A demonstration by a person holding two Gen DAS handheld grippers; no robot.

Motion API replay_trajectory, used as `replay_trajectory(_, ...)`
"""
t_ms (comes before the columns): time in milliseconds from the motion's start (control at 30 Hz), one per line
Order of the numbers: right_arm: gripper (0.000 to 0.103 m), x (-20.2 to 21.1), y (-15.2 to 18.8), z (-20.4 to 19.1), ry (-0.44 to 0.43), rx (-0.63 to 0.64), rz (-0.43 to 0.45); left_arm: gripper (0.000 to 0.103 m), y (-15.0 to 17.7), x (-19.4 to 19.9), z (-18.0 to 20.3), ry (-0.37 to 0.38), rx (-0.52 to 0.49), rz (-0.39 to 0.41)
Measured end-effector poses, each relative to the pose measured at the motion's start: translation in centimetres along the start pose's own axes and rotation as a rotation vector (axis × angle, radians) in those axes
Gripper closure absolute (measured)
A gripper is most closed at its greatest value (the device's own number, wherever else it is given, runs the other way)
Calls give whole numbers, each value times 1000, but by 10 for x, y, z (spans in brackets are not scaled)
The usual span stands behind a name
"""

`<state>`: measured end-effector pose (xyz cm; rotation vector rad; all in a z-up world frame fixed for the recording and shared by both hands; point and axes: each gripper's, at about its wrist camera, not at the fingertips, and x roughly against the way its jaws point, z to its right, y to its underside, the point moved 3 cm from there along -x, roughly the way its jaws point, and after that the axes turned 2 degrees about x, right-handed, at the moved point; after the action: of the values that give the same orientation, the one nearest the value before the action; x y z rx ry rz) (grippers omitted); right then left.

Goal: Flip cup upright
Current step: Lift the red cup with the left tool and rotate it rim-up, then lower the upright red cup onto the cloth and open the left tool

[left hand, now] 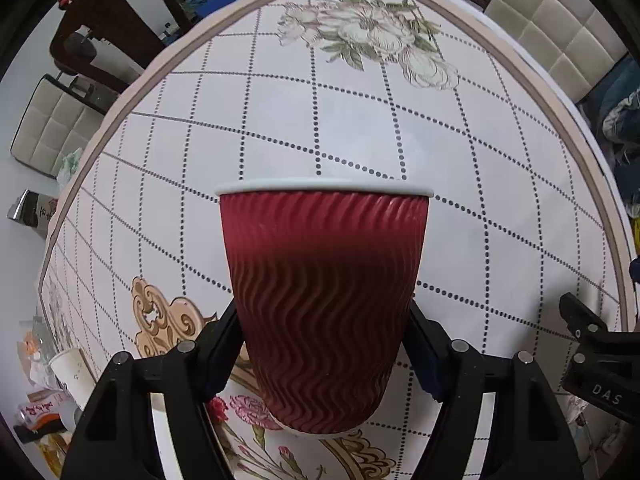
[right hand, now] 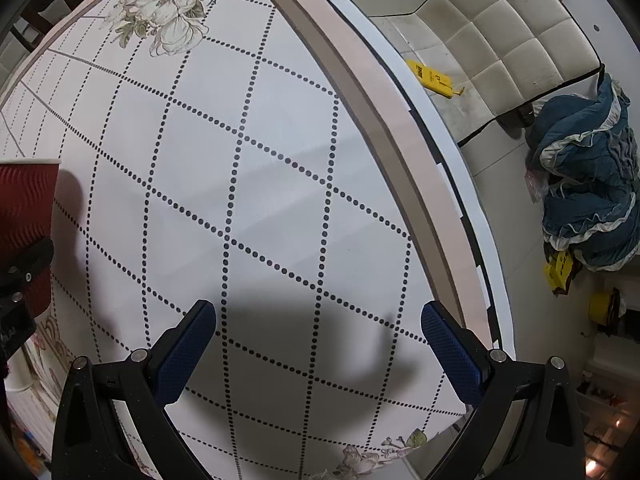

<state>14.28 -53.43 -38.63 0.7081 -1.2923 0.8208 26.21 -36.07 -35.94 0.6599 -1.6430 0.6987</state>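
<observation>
A dark red ripple-walled paper cup [left hand: 324,300] with a white rim stands upright between the fingers of my left gripper [left hand: 322,340]. The jaws press both sides of its lower half. Its white rim is on top and its base is low over the table [left hand: 500,200]. The cup also shows at the left edge of the right wrist view [right hand: 24,216], with part of the left gripper beside it. My right gripper [right hand: 318,324] is open and empty, hovering over the tablecloth to the right of the cup.
The table carries a white cloth with dotted grid and flower prints; its edge [right hand: 384,128] runs close on the right. Cream padded chairs [right hand: 500,40] stand around it. A blue cloth bundle [right hand: 588,200] lies on the floor. A white paper cup [left hand: 70,372] and clutter sit at the left.
</observation>
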Motion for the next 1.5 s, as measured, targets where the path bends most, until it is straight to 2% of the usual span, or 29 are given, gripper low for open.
replay_trajectory(333, 0, 37, 28, -12, -10, 19, 51, 32, 36, 56, -22, 36, 130, 57)
replay_trajectory(567, 0, 72, 72, -38, -14, 61, 96, 32, 99, 87, -64, 54, 279, 83)
replay_trajectory(767, 0, 87, 122, -67, -12, 120, 108, 32, 177, 101, -94, 68, 408, 82)
replay_trajectory(867, 0, 88, 142, -81, -1, 155, 112, 32, 220, 95, -110, 96, 491, 58)
replay_trajectory(1100, 0, 67, 170, -110, 29, 213, 90, 32, 280, 49, -124, 195, 663, -76)
replay_trajectory(1267, 0, 51, 184, -117, 47, 231, 69, 32, 297, 16, -128, 240, 760, -126)
replay_trajectory(1500, 0, 39, 191, -116, 69, 231, 44, 30, 301, -13, -120, 246, 758, -161)
